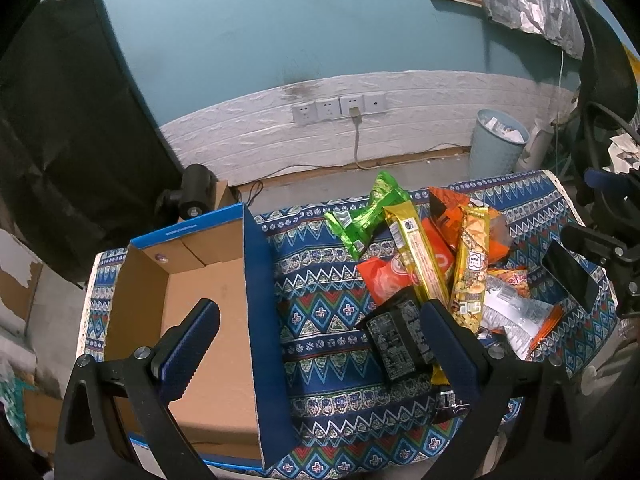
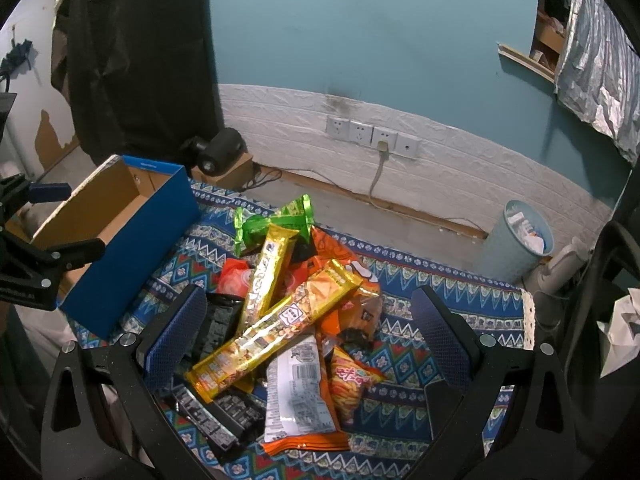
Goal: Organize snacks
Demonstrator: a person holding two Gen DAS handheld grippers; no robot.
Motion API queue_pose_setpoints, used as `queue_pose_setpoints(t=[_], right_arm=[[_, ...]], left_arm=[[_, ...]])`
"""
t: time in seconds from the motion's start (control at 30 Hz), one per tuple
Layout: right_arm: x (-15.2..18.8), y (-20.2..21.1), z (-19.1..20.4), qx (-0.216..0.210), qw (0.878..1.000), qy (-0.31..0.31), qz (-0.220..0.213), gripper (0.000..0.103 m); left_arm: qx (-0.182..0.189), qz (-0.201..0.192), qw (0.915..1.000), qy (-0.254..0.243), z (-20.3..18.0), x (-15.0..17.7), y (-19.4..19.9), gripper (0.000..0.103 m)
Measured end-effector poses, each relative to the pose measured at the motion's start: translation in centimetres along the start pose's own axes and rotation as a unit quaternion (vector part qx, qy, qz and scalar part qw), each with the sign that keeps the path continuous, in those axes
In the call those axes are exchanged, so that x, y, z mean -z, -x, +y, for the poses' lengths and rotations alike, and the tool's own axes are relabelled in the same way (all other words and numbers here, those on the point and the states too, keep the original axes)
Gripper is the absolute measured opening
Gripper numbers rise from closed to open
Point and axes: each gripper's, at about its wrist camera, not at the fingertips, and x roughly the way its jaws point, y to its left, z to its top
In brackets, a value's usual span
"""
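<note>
Both grippers, left (image 1: 320, 344) and right (image 2: 308, 336), gaped wide, empty. Snacks (image 2: 280, 320): light, crinkly, probably slippery; pinch mid-length. Box (image 1: 208, 280) empty.

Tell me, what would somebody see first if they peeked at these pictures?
Probably the bright pile of snack packets heaped on the patterned cloth, with two long gold packets lying on top. Left of the pile sits an open blue cardboard box, still with no snacks inside.

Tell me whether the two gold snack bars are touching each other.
Touching. In the right wrist view, the upper gold bar passes under the longer gold bar where they cross.
</note>
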Motion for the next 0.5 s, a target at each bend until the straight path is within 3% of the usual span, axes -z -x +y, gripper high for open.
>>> queue_pose_setpoints(t=[0.5], right_arm=[[-0.12,-0.21,0.19,0.001,1.0,0.001,0.002,0.1]], left_arm=[[0.002,0.001,1.0,-0.004,-0.25,-0.05,0.1,0.101]])
